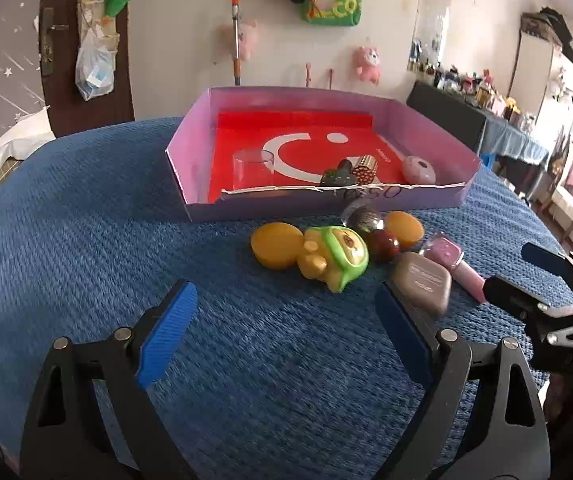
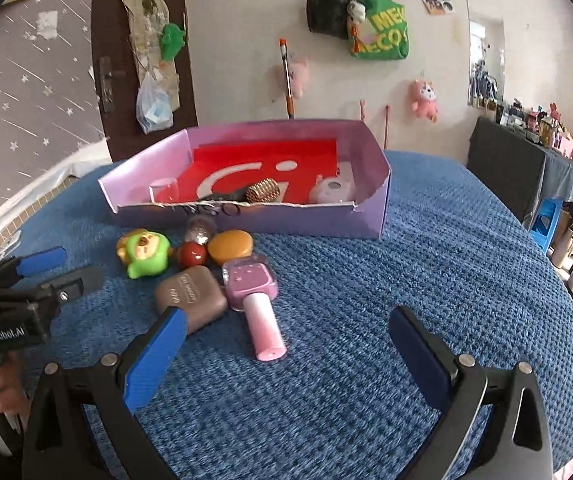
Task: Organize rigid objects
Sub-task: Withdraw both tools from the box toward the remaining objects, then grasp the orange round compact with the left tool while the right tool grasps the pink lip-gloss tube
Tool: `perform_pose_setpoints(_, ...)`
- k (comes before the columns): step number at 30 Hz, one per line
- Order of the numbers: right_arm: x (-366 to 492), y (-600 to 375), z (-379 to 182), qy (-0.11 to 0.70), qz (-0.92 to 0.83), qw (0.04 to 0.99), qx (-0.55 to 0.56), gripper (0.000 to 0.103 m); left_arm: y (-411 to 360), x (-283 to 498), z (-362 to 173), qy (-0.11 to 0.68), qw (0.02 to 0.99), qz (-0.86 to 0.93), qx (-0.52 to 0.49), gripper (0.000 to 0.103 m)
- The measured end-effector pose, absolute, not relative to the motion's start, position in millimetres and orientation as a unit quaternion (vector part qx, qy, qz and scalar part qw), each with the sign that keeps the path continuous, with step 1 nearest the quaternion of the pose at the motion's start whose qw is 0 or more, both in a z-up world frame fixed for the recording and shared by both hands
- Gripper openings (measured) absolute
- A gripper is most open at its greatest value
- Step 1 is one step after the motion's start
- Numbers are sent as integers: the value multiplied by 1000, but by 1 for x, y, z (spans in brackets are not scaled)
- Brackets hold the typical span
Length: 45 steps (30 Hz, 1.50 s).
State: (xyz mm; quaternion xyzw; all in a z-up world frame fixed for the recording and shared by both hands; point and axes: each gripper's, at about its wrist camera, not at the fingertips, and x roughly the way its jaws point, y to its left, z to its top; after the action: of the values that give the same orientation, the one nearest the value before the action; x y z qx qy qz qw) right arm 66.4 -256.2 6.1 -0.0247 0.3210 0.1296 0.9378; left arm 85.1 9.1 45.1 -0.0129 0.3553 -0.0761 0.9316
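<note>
pink microphone (image 2: 255, 304) ahead between open right tongs (image 2: 286, 336)

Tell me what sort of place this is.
Most likely a lived-in room of a home. Plush toys and a green bag hang on the wall, a dark door stands at the back, and the blue textured cloth covers the work surface.

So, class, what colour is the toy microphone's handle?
Pink; the toy microphone shows best in the right wrist view.
</note>
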Motion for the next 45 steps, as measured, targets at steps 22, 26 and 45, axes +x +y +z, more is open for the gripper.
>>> perform_pose_setpoints(22,126,-251,-10,439,144,885,-57,103,31,151,32,453,884,-101,55,91)
perform_pose_setpoints(26,131,-249,-8,441,146,884,-63,100,31,161,31,459,881,-107,51,86)
perform_pose_setpoints(45,138,-228,-10,427,172,884,-80,76,16,172,25,442,885,-135,52,52)
